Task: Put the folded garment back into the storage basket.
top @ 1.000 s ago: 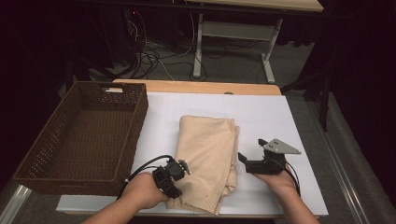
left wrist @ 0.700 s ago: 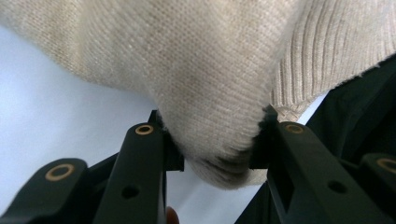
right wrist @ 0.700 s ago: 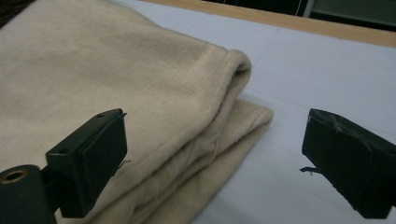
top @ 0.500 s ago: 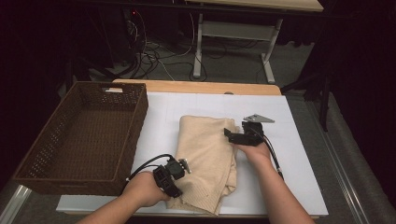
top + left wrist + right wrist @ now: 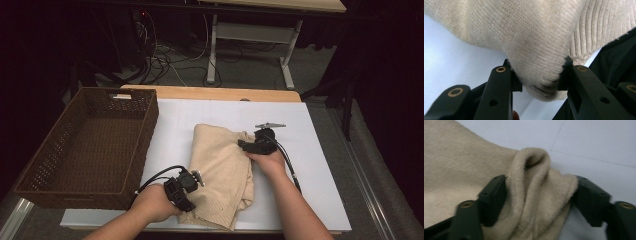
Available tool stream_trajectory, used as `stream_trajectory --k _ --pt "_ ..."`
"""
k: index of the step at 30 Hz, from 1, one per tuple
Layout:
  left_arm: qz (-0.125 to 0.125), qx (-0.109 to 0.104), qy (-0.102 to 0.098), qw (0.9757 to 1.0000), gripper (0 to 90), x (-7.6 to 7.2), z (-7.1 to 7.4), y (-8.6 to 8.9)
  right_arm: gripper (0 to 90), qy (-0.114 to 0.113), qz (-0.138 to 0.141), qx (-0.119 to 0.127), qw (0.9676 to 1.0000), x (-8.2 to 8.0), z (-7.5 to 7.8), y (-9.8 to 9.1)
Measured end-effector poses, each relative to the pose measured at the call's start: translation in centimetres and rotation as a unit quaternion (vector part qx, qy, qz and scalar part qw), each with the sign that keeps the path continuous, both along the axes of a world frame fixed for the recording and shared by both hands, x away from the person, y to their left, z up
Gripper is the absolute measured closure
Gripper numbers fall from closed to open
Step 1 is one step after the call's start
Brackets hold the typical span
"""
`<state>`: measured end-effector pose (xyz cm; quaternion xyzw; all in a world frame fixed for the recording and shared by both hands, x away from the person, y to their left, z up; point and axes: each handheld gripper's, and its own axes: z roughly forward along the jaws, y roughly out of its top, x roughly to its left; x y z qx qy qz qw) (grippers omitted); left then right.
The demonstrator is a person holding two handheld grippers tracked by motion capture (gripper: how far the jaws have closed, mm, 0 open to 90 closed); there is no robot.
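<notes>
While lying just right of the wicker basket (image 5: 85, 150), soft beige sweater (image 5: 220, 170): light, floppy, best pinched at bunched folds. Left gripper (image 5: 187, 186) clamped on its near edge; right gripper (image 5: 250, 146) just closing, jaws squeezing a far fold.

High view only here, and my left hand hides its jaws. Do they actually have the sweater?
Observer: Yes. The left gripper is clamped on a bunched fold of the sweater, beside its ribbed hem.
Operator: And the right one, at the far edge?
Observer: The right gripper has just been closing its jaws. A raised fold of the knit sits between them and touches both pads.
</notes>
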<state>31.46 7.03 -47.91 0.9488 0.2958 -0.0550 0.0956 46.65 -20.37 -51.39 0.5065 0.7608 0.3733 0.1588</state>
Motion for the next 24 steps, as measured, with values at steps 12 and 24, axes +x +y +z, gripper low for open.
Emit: stream_trajectory --k 12,24 --pt "0.002 -0.002 0.003 1.0000 63.5 0.1 0.0 0.0 74.8 -0.027 0.054 0.002 0.9982 -0.4 0.1 0.5" --pt "0.013 -0.008 0.007 0.9999 63.8 0.0 0.5 0.2 75.0 -0.097 0.062 -0.017 0.9933 -1.4 2.0 0.8"
